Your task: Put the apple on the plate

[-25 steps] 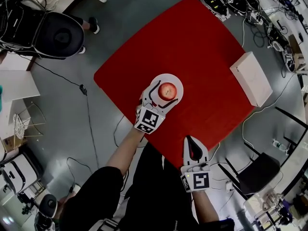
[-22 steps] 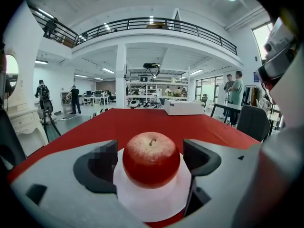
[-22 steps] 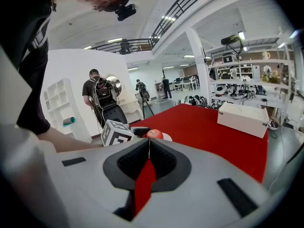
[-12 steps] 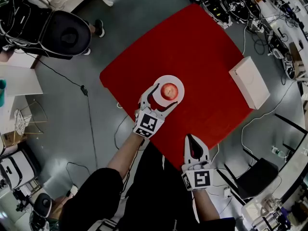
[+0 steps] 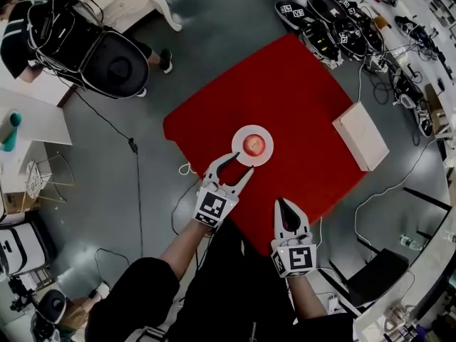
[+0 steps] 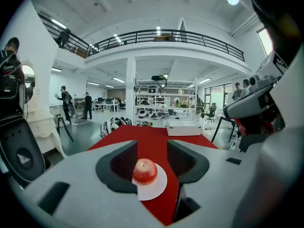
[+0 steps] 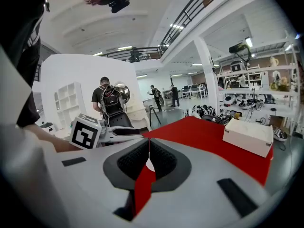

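Note:
A red apple sits on a small white plate on the red table. My left gripper hovers just short of the plate's near edge, apart from the apple. Its jaws are closing and nothing is between them. In the left gripper view the apple and plate lie beyond the jaw tips of that gripper. My right gripper is shut and empty near the table's front edge. In the right gripper view, this gripper has its jaws together, and the left gripper shows at the left.
A white box lies at the table's right corner and shows too in the right gripper view. A black chair stands at the back left. Several gripper devices and cables lie on the floor past the far corner.
The left gripper has let go of the apple, drawn back from the plate and risen, its jaws narrowing. The apple stays on the plate. The right gripper rose slightly.

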Motion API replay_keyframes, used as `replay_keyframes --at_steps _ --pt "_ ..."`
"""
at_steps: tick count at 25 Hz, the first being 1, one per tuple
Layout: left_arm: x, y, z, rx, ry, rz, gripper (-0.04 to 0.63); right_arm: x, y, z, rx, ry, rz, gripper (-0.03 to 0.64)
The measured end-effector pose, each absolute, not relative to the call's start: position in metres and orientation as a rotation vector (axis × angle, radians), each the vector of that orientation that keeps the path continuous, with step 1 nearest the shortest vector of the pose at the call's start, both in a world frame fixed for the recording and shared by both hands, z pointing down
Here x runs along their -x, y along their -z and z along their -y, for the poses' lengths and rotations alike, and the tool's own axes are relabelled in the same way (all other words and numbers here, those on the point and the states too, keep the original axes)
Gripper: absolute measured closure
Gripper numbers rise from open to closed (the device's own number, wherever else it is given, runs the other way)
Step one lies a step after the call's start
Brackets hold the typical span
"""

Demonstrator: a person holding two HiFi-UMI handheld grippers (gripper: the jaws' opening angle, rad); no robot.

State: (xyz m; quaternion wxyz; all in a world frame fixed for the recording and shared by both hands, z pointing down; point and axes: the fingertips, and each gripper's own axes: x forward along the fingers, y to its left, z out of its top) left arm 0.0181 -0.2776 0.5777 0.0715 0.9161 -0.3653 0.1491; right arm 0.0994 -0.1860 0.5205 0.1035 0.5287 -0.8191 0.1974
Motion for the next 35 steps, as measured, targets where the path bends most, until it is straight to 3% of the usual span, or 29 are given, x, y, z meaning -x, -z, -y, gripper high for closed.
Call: replay_keyframes --at_steps 5,18,35 --pt "-0.007 -0.556 0.25 -2.724 -0.47 1.069 0.588 -0.093 -0.5 0.178 -1.54 -0.568 2.456 0.604" --pt "0.004 -0.432 0.189 -2.78 -0.368 1.232 0.589 -0.114 -0.438 0.173 -1.553 -0.431 2.5 0.606" --pt "0.02 -0.442 0.183 -2.69 -0.379 1.281 0.589 -0.107 -0.432 0.176 -1.524 -0.402 2.51 0.607"
